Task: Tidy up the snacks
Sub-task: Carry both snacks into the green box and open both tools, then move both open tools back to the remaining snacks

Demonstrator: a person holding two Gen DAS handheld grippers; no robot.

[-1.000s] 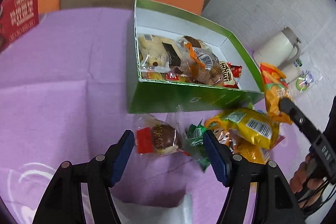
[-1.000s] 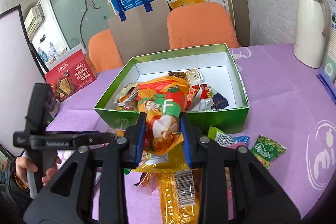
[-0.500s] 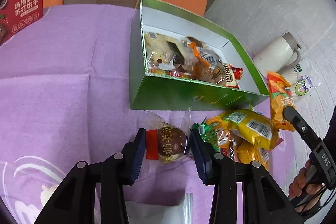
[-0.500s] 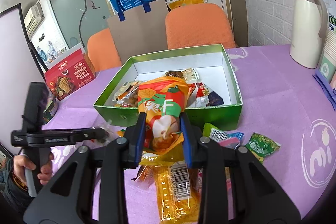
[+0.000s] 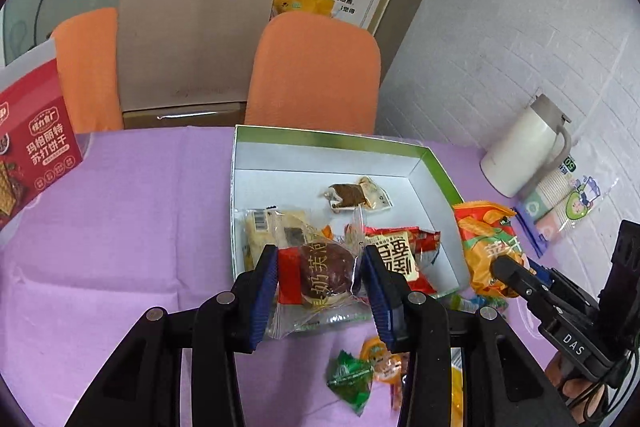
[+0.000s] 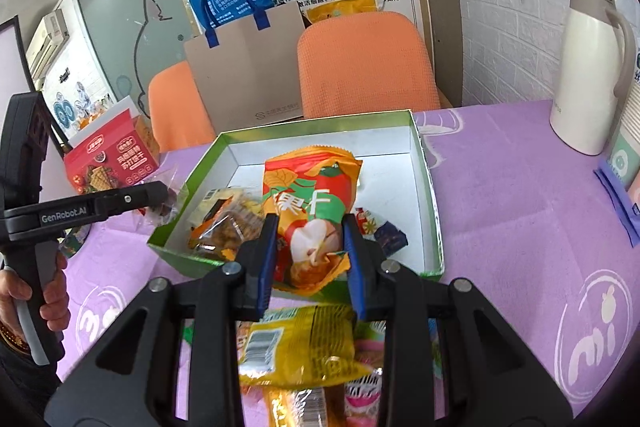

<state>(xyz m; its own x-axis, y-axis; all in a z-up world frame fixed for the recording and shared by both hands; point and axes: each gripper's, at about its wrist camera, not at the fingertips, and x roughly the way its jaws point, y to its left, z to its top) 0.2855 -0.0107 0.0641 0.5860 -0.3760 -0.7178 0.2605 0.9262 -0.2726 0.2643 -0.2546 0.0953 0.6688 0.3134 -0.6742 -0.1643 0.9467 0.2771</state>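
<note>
Above the near edge of the open green cardboard box (image 5: 438,167), the left gripper (image 5: 320,277) fingers pinch a clear-wrapped brown bun (image 5: 326,273), while the right gripper (image 6: 308,251) fingers clamp narrowly on an orange-and-green snack bag (image 6: 310,195).

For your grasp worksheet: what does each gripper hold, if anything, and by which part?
The left gripper clamps the clear-wrapped brown cake across its middle. The right gripper pinches the orange snack bag by its lower end.
</note>
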